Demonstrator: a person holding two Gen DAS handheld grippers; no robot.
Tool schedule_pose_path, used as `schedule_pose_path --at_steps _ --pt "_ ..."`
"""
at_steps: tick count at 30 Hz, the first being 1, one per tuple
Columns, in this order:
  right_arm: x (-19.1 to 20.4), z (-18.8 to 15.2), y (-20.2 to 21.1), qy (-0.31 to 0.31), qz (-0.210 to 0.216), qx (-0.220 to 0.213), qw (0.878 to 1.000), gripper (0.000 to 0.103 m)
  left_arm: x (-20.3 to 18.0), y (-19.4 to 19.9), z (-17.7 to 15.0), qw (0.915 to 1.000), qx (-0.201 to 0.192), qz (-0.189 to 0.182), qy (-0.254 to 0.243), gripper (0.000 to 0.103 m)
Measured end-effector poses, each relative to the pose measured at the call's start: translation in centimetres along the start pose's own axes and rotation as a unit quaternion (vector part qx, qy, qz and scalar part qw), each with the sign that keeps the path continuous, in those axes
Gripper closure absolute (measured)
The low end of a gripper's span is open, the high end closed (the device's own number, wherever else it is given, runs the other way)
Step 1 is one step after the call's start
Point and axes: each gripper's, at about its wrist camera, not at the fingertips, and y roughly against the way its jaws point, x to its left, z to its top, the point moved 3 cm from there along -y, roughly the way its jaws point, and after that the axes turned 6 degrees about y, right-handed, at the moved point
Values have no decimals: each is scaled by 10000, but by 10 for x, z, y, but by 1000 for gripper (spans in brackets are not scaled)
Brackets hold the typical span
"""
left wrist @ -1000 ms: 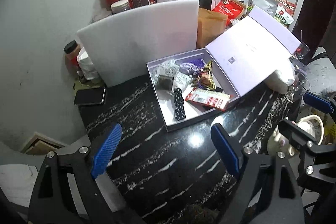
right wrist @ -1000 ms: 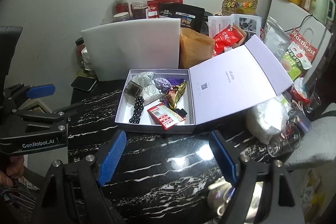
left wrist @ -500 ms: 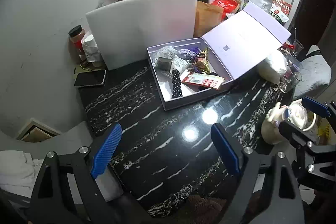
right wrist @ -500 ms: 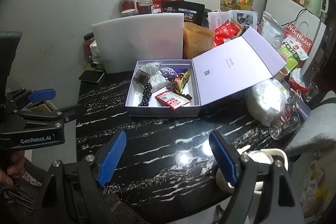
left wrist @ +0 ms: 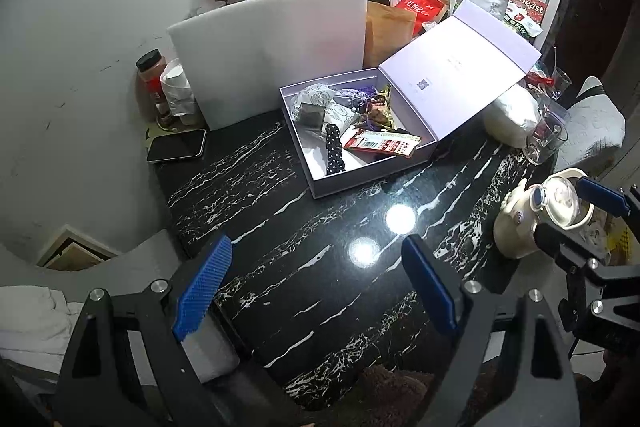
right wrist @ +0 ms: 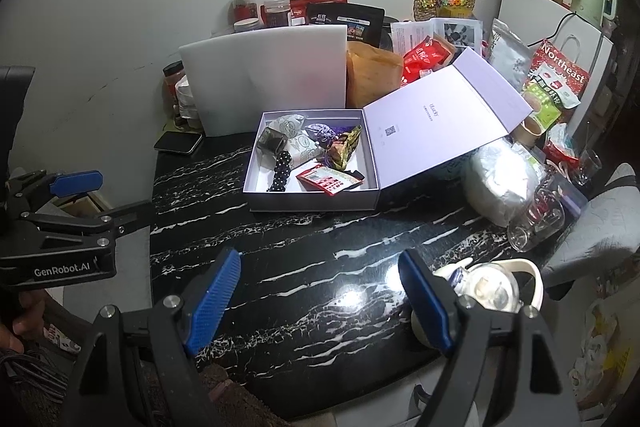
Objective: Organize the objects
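Both claws, left claw point(left wrist: 316, 289) and right claw point(right wrist: 320, 301), pulled back from the lavender box point(right wrist: 312, 193); we keep them wide apart, empty, since items already sit inside it.

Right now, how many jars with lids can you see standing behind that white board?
3 behind the white board: a red-filled jar on the left, a dark-filled jar beside it, and a white-lidded jar lower in front. A fourth, black-capped jar stands off the board's left edge. Others may be hidden.
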Motion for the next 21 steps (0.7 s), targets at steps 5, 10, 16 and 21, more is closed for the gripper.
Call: schedule_pose_path --at_steps 5,10,16,21 --pt "2 -4 7 20 -15 -37 10000 21 1 7 -5 10000 -11 -10 10 17" --pt "4 -7 11 26 -13 -51 10000 21 3 12 -12 10000 16 -3 28 17" --pt "8 -11 14 62 14 -70 10000 21 5 14 -16 10000 39 13 30 17" --pt "10 -12 17 80 25 -94 9999 21 6 16 -19 10000 34 17 7 17"
